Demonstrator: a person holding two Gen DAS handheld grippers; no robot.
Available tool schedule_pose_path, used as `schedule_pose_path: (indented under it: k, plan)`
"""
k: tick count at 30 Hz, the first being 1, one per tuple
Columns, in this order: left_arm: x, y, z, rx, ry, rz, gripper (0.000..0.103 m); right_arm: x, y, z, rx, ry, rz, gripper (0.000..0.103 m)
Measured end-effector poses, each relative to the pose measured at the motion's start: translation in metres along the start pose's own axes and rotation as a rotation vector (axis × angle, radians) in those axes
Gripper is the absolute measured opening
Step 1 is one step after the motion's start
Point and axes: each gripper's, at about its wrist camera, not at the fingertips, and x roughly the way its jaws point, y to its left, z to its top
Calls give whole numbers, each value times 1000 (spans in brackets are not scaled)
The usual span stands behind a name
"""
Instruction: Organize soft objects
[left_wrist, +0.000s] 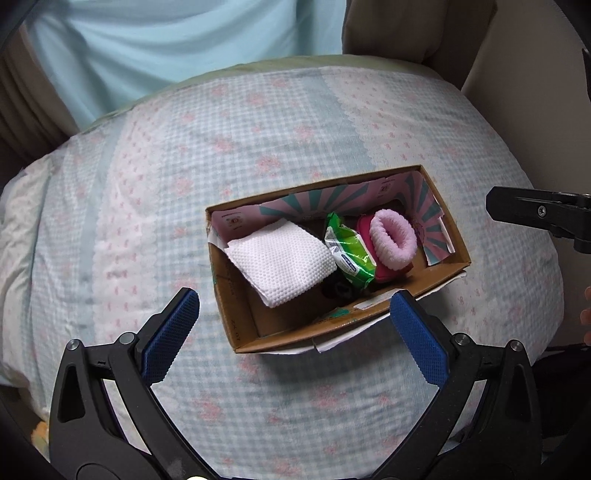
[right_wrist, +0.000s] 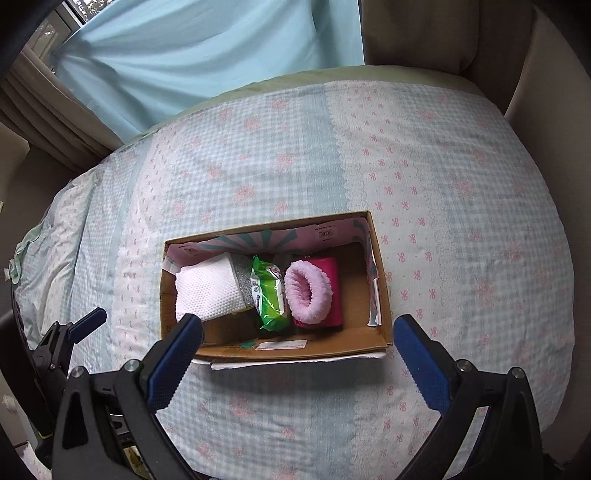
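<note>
So both grippers, left gripper (left_wrist: 295, 325) and right gripper (right_wrist: 297, 352), hang spread wide with nothing in them, just over the near edge of the cardboard box (right_wrist: 382, 295). Inside sit a white cloth (right_wrist: 207, 291), green wipes pack (right_wrist: 269, 295) and pink fuzzy sock (right_wrist: 308, 293), on the checkered quilt (right_wrist: 461, 221).

Box (right_wrist: 384, 295) on bedspread (right_wrist: 461, 184) — cloth (right_wrist: 207, 291), packet (right_wrist: 267, 295), sock (right_wrist: 308, 293) inside
</note>
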Motion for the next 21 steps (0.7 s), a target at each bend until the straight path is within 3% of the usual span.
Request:
schedule_pose_path:
  k: [7, 15, 21]
  plan:
    - [-97, 1, 17, -113, -127, 7, 103, -103, 13, -7, -89, -154, 19, 103]
    - [-226, -45, 18, -169, -384, -1, 103, -229, -3, -28, -148, -390, -76, 103]
    - [-280, -81, 14, -161, -526, 27, 103, -285, -19, -46, -167, -543, -149, 103]
